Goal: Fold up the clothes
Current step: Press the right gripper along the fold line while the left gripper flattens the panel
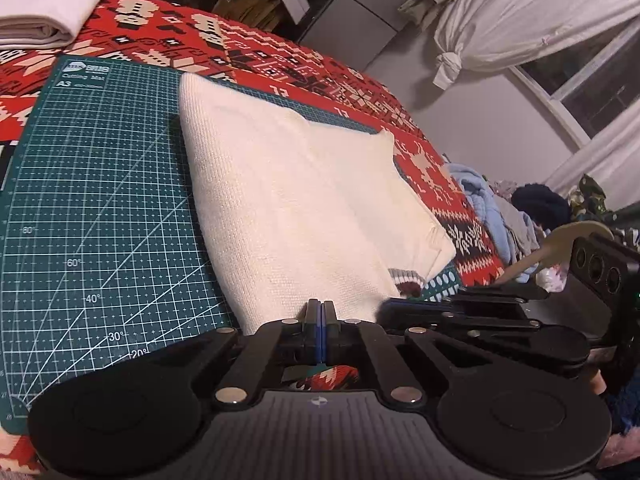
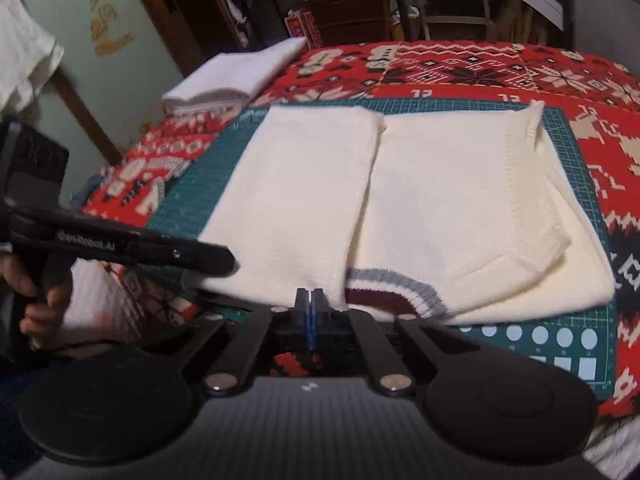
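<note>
A cream sweater lies folded on a green cutting mat, and the mat sits on a red patterned blanket. In the right wrist view the sweater is wider than it is deep, running from left to right across the mat. Its sides are folded in and meet at a line down the middle. The collar, striped grey and dark red, points at the near edge. The left gripper has its two fingers pressed together with nothing between them, right at the near edge of the sweater. The right gripper is pressed together too, holding nothing, just beside the collar. A hand holds the left tool at the near left corner. The mat shows bare green to the left of the sweater. A folded white cloth lies well apart at the far left corner of the blanket.
</note>
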Demonstrator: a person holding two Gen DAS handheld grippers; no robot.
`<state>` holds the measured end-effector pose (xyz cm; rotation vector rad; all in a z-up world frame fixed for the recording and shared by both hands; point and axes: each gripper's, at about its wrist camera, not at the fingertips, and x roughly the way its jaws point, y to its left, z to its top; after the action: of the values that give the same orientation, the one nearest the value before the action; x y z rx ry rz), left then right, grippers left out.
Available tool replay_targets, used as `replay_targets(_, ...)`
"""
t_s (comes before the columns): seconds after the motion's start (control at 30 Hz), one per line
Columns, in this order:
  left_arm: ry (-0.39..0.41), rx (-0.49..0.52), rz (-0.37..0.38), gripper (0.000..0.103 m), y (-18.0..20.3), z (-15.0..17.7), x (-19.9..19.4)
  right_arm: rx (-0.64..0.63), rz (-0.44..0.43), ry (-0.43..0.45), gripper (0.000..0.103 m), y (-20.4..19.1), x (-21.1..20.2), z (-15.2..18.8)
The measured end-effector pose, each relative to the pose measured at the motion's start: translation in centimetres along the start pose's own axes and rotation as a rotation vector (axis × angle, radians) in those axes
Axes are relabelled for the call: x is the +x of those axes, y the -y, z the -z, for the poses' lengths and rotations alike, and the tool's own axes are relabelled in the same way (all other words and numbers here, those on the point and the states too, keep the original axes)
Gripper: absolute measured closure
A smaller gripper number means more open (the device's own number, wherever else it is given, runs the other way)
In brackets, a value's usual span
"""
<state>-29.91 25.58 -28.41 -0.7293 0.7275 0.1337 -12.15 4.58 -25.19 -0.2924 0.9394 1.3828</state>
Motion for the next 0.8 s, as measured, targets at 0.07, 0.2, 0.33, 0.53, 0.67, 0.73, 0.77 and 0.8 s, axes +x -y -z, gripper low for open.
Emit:
replay_targets(0.07,0.032,-0.028,0.013,0.098,-0.1,-0.4,-0.9,0.003,-0.016,0.034,0.098,-0.1,-0.9,-0.6)
replay_targets(0.2,0.087,-0.072,0.009,0.098,-1.1,-1.9,-1.3,-0.045,-0.027,0.055,0.097,-1.3,-0.1,-2.7)
replay_targets(0.33,0.094,-0.082,-0.021,0.098,-2.2,-2.2,-0.3,-0.096,-0.008,0.035,0.097,-2.7,3.6,-4.6)
replay_targets(0.53,0.091,-0.091,-0.045,0.100,-3.1,-1.1,-0.3,-0.070,0.010,0.005,0.099,-0.9,5.2,-4.0)
replay_targets(0.67,0.100,-0.133,-0.022,0.101,-3.4,-1.5,-1.4,-0.036,0.029,-0.007,0.097,-0.1,4.3,-4.7)
replay_targets(0.73,0.140,-0.138,0.002,0.101,-3.4,-2.1,-1.9,-0.029,0.026,0.002,0.096,-0.1,3.9,-5.3)
replay_targets(0.77,0.154,-0.141,0.007,0.101,-3.4,-2.6,-1.8,-0.027,0.019,0.008,0.096,-0.2,4.0,-5.7)
replay_targets(0.8,0.161,-0.141,0.007,0.101,-3.5,-3.1,-1.6,-0.025,0.005,0.015,0.096,-0.4,4.3,-6.2)
